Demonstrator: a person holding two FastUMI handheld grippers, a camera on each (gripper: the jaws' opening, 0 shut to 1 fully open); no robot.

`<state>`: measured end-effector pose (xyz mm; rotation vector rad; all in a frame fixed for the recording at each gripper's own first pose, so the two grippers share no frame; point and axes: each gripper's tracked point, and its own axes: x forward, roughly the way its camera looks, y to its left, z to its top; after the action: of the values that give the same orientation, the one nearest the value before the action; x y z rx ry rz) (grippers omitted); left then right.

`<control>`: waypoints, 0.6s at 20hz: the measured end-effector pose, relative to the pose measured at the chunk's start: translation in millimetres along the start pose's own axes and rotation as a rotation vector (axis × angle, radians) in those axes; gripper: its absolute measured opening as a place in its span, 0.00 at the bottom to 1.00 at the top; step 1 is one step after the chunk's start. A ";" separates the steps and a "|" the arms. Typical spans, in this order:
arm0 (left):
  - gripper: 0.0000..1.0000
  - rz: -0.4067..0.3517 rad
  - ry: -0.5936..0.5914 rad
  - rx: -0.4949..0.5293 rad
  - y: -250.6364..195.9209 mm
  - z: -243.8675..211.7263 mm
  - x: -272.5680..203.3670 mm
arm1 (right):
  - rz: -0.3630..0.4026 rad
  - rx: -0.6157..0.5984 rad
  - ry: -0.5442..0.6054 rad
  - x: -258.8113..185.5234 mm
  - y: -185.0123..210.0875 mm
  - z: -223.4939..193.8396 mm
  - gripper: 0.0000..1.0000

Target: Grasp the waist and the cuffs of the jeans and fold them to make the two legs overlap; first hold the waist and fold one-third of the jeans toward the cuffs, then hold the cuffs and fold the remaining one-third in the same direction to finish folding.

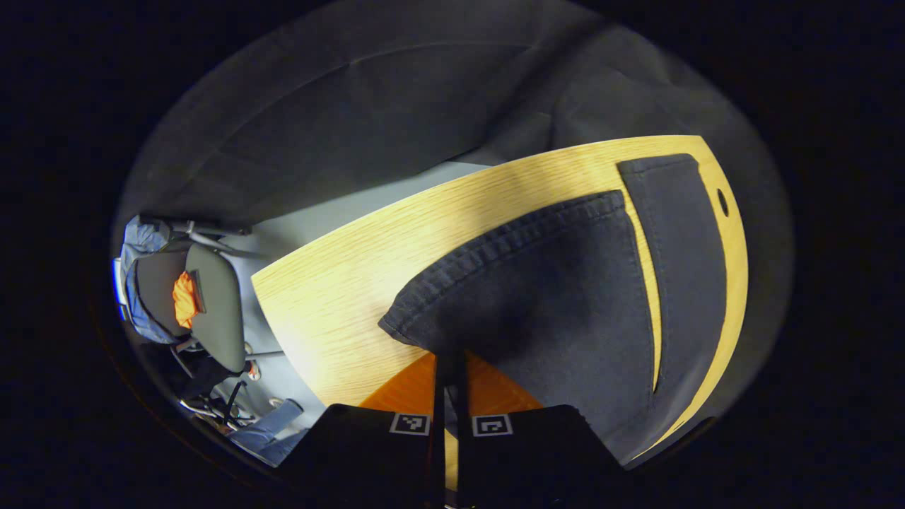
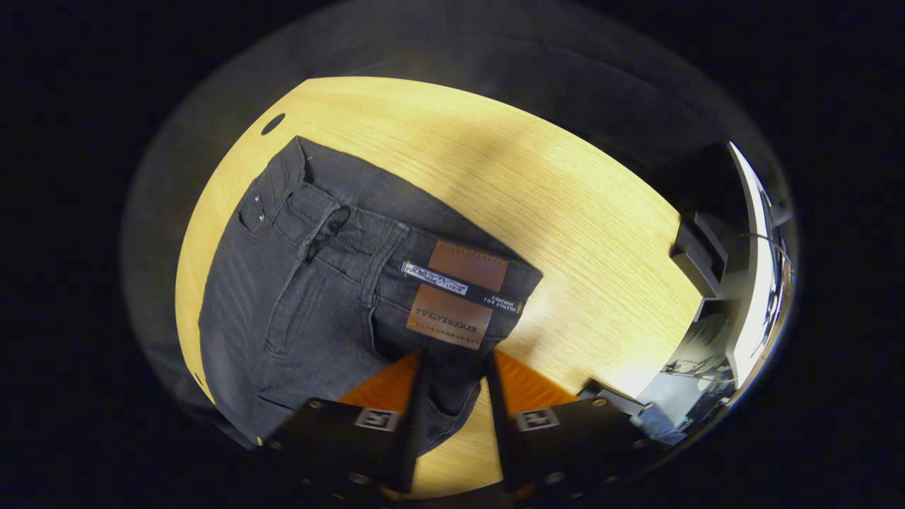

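Left gripper (image 1: pixel 450 385) fingers pinch near cuff (image 1: pixel 452 283) by table (image 1: pixel 339 283) edge; right gripper (image 2: pixel 452 396) fingers narrow around waist (image 2: pixel 452 300). Lift both evenly, align legs.

One jeans (image 2: pixel 297 297), one table (image 2: pixel 565 212), one chair (image 1: pixel 205 311)

A light wooden table (image 1: pixel 339 283) with visible grain has a small dark hole (image 1: pixel 722 202) near its far edge. Beyond its edge lies a pale grey floor (image 1: pixel 318 219). A dark office chair (image 1: pixel 212 304) stands on that floor, with something orange (image 1: pixel 185 298) and what may be blue cloth (image 1: pixel 141 244) draped on it.
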<state>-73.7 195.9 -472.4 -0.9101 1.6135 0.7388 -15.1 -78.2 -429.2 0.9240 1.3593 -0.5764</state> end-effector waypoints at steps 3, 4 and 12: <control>0.01 -0.115 -0.015 0.050 -5.5 -1.0 -3.9 | 0.131 0.127 0.045 -8.2 6.9 -5.3 0.22; 0.01 -0.157 -0.024 0.054 -10.1 1.3 -5.8 | 0.163 0.149 0.031 -11.4 7.2 -3.2 0.21; 0.01 -0.466 -0.099 0.182 -54.3 14.8 -62.8 | 0.332 0.243 -0.089 -54.4 35.6 10.7 0.07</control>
<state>-12.3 192.0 -414.7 -1.0472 1.2890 0.3018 11.1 -76.2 -368.8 1.2765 1.0411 -0.5258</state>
